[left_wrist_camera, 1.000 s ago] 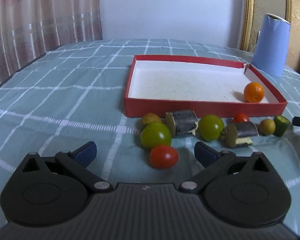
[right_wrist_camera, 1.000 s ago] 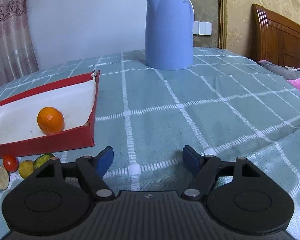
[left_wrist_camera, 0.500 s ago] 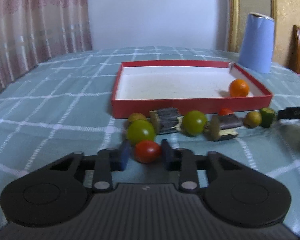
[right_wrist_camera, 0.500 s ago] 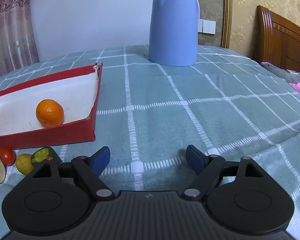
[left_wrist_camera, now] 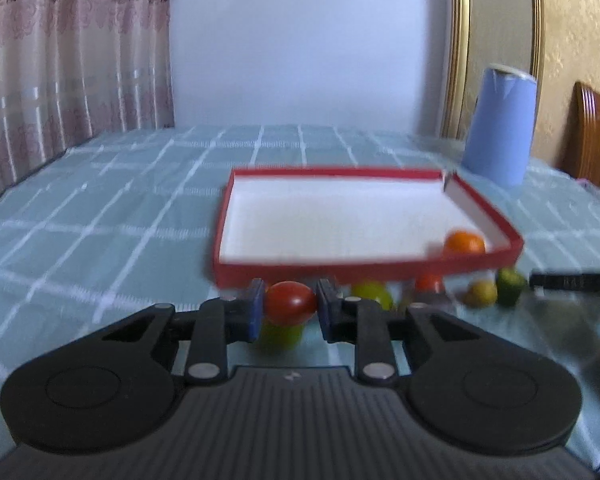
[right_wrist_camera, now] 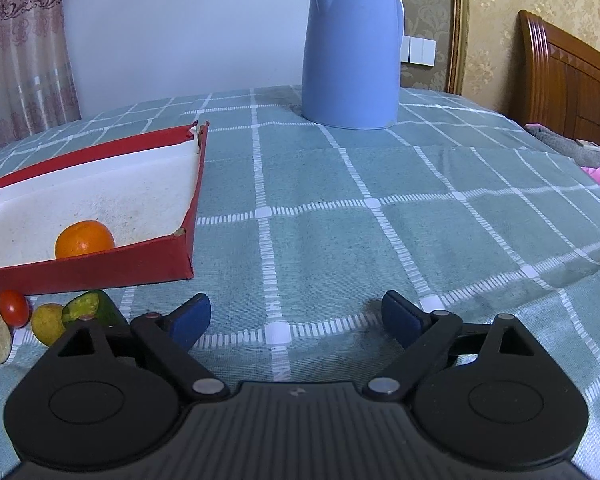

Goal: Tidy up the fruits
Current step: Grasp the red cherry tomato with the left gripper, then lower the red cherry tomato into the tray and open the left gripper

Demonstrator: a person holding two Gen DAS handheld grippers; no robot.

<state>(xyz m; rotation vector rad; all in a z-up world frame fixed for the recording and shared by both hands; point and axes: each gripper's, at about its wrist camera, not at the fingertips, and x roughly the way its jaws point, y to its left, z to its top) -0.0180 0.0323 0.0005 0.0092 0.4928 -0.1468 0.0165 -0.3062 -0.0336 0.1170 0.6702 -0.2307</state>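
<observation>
Checked tablecloth (right_wrist_camera: 340, 184) | left tool (left_wrist_camera: 291, 307) level, clamping red tomato (left_wrist_camera: 290, 303) | right tool (right_wrist_camera: 296, 318) low, fingers apart

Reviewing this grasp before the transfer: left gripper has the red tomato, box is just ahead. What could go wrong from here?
1. The red tomato is round and smooth, pinched at its sides by the left gripper; it may slip or get squashed.
2. The red box wall stands right ahead; a low carry could clip it.
3. Dropped inside, it may roll into the orange.
</observation>
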